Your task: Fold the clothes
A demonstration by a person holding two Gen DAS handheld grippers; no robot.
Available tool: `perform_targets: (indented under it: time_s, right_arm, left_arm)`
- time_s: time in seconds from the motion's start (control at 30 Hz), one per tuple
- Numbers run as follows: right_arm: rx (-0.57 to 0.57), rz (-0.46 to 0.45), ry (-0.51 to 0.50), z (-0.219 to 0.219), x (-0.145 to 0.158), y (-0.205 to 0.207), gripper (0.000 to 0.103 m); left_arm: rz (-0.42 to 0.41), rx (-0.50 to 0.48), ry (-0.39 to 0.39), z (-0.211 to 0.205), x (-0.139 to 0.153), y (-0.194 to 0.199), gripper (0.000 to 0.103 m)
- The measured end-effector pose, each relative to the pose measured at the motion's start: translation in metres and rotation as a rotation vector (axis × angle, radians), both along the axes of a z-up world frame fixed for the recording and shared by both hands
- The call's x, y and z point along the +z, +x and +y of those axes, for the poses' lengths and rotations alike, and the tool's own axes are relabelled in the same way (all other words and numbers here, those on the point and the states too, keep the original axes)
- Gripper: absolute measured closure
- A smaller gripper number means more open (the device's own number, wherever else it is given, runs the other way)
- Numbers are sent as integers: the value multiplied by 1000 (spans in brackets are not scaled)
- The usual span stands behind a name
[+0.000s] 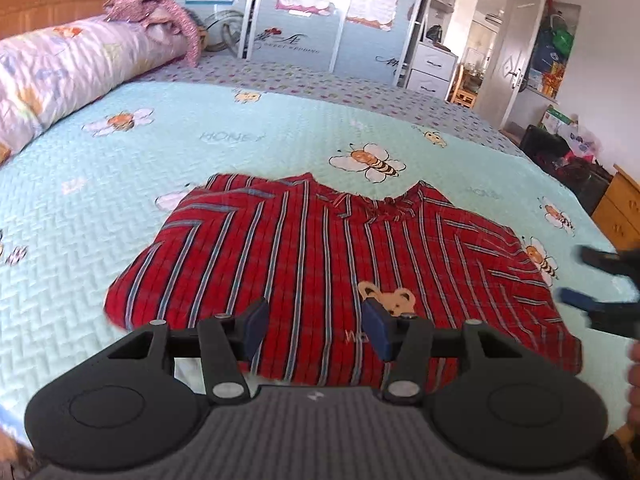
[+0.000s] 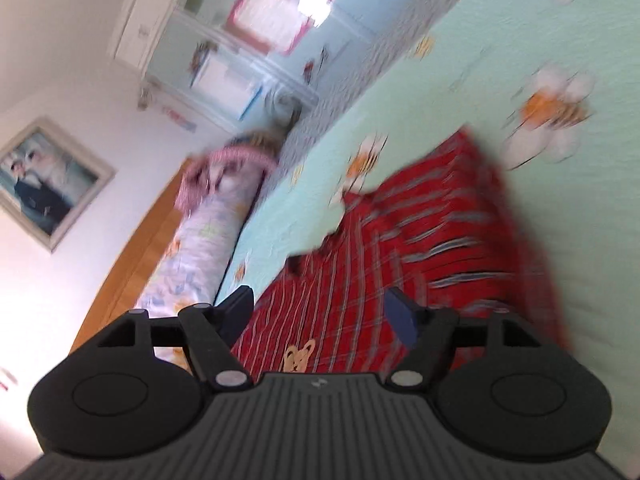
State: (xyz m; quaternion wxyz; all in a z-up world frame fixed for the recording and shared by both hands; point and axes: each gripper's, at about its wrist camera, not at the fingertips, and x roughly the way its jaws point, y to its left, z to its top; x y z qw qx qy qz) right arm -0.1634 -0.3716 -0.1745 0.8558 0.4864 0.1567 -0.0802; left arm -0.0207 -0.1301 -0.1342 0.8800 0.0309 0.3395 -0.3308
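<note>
- Nearest in the left wrist view, the left gripper (image 1: 316, 326) hangs over the near hem of the red striped shirt (image 1: 328, 264); its blue-padded jaws stand apart with only air between them, the cloth lying below and gripped by neither pad.
- Just beyond its right finger, a tan bear patch (image 1: 394, 298) sits on the shirt's front.
- At the right edge of that view, the right gripper (image 1: 600, 286) shows as blurred dark fingers beside the shirt's right side, and a bit of a person's hand (image 1: 634, 364) sits below it.
- From its own tilted, motion-smeared camera, the right gripper (image 2: 322, 314) is released too: its jaws are spread wide, nothing pinched, with the red striped shirt (image 2: 400, 248) and its bear patch (image 2: 299, 356) lying beneath and ahead.
- Spread flat, the shirt lies collar away from the camera on a pale green bedspread (image 1: 260, 140) printed with bees; both sleeves appear folded in over the body.
- Around the shirt the spread is open; nothing rests on the garment.
- Further left, a long floral bolster (image 1: 60, 72) lies along the bed's side, with a pink knitted garment (image 1: 156, 12) heaped on its far end, against a wooden headboard (image 1: 60, 2).
- Past the bed's far edge stand wardrobe doors (image 1: 304, 12) with pasted sheets, white drawers (image 1: 432, 68) and an open doorway.
- Far right, dark bags (image 1: 560, 156) and a wooden cabinet (image 1: 620, 212) crowd the wall.
- Only the right wrist view shows a framed photograph (image 2: 48, 180) on the wall above the headboard.
</note>
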Motion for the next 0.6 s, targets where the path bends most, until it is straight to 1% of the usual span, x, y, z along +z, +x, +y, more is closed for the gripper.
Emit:
perform_targets:
  time_s: [0.07,0.1,0.13,0.17,0.2,0.23,0.27,0.3,0.33,0.37,0.47,0.53,0.57,0.6]
  right_arm:
    - [12,61,34,-17,-26,26,30]
    - [-17,102,45,-30,-41,27,38]
    - [-48,142,58,-43,-55,27,51]
    - [-95,145,123,-54,-63,15,81]
    - [-141,147,185,-65,-71,3,89]
    - [-182,156,187,-66,-65,-9,89]
    - [-189,143,141,-61,-51,-13,76]
    - [-194,129,97,-56,-38,-17,51]
    - [-175,88,65,-49,-27,-13,41]
    - [-156,47,36,-42,-17,-8,35]
    - [-58,-12,53,-30,-8,40,34]
    - [9,36,137,-40,-29,80,35]
    - [-12,89,139,-51,-38,87,35]
    - [-34,139,141,-61,-47,95,48]
  left_arm:
    - [7,16,8,3,-5,10,49]
    - [14,29,6,8,-7,16,49]
    - [21,44,7,14,-9,21,49]
    - [27,61,9,20,-11,26,49]
    - [34,76,11,25,-12,30,49]
    - [42,89,13,29,-14,35,49]
    - [46,96,12,31,-15,40,49]
    - [45,99,11,31,-16,45,49]
    - [42,100,10,29,-16,49,49]
    - [41,99,10,25,-16,54,49]
    - [19,97,-2,13,-12,62,49]
    - [14,97,3,9,-10,64,49]
    - [11,95,3,10,-9,64,49]
    - [7,93,6,13,-9,63,49]
